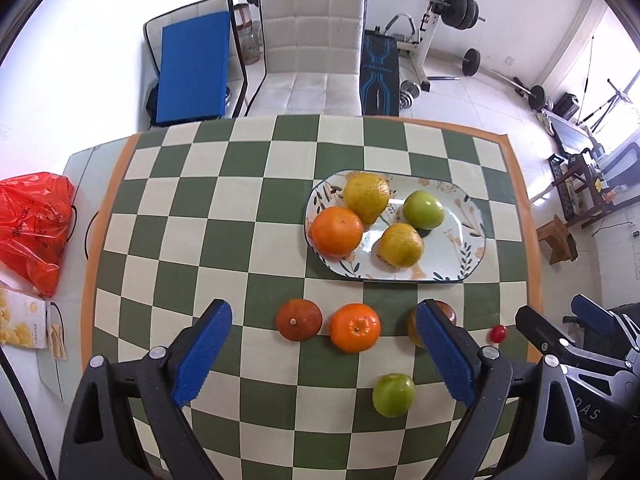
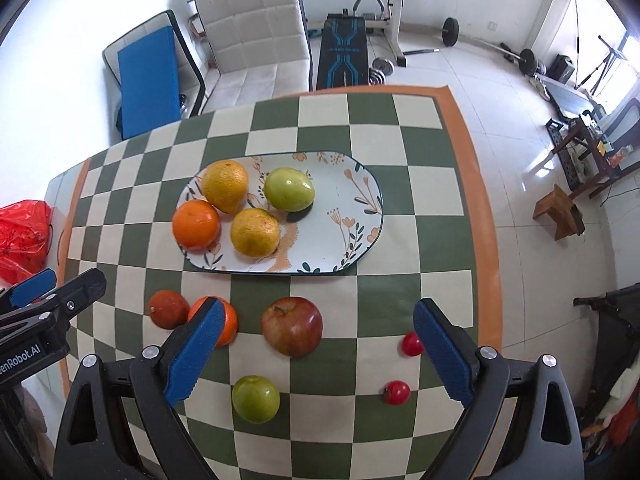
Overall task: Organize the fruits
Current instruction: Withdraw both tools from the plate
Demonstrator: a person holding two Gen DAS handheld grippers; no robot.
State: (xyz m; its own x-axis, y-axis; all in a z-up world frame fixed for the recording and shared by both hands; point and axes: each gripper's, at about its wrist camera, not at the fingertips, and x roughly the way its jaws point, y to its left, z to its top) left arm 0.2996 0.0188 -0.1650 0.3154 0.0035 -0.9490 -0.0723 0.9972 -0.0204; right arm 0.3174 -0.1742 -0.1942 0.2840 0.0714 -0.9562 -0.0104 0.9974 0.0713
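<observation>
On your far left, off the edge of the checkered cloth, a red plastic bag (image 1: 34, 228) lies on the bare worktop (image 1: 76, 168), with a snack packet (image 1: 22, 322) just below it. Your left gripper (image 1: 324, 354) hangs over the green-and-cream checkered cloth (image 1: 224, 216) with its blue fingers (image 1: 202, 354) spread wide and nothing between them. Under it, loose on the cloth, lie a dark reddish-brown orange (image 1: 299, 319), a bright orange (image 1: 355, 327) just beside it, and a green apple (image 1: 394, 395) nearer you. A red apple (image 2: 292, 331) lies further right, partly hidden behind a finger in the left view. Beyond these, the oval floral plate (image 2: 348, 216) holds four fruits at its left end: an orange (image 2: 196, 224), two yellow citrus fruits (image 2: 225, 185), and a green apple on the plate (image 2: 289, 189); its right end is bare. Your right gripper (image 2: 318, 354) also stands wide open and holds nothing. Two small red tomatoes (image 2: 397, 392) lie near its right finger, close to the orange border of the cloth. Behind the worktop stands a white padded chair (image 1: 312, 44), with a blue-covered cushion (image 1: 192, 68) to its left against the white wall. To the right, on the white tiled floor, are a weight bench (image 2: 342, 56), a barbell rack with plates (image 1: 456, 6) and a small wooden stool (image 2: 560, 212).
</observation>
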